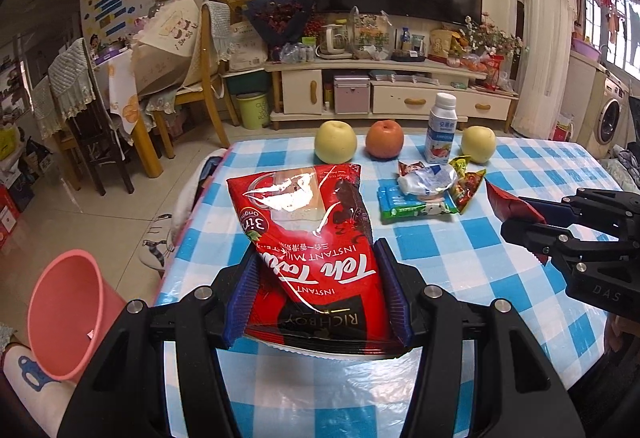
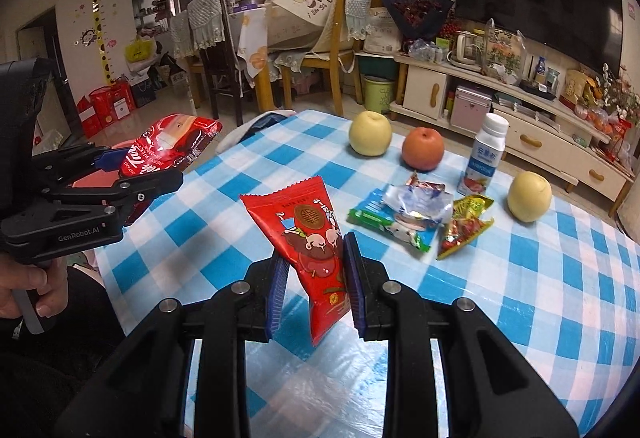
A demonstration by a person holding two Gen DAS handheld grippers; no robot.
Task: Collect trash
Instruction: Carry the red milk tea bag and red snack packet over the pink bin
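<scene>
My left gripper [image 1: 318,290] is shut on a large red milk tea bag [image 1: 308,234], held above the table's left part; it also shows in the right wrist view [image 2: 160,150]. My right gripper [image 2: 314,278] is shut on a small red snack wrapper [image 2: 312,238], held above the checked table; the wrapper's tip shows in the left wrist view [image 1: 508,206]. A pile of wrappers lies on the table: a green-blue packet [image 1: 412,204], a crumpled silver wrapper [image 1: 430,180] and a yellow-red wrapper [image 1: 466,186]. A pink bin [image 1: 68,314] stands on the floor left of the table.
Two yellow apples [image 1: 335,142] [image 1: 478,144], an orange-red apple [image 1: 385,139] and a white drink bottle [image 1: 440,130] stand along the far edge of the blue checked table [image 1: 460,258]. Chairs, a TV cabinet and a green bin [image 1: 252,110] lie beyond.
</scene>
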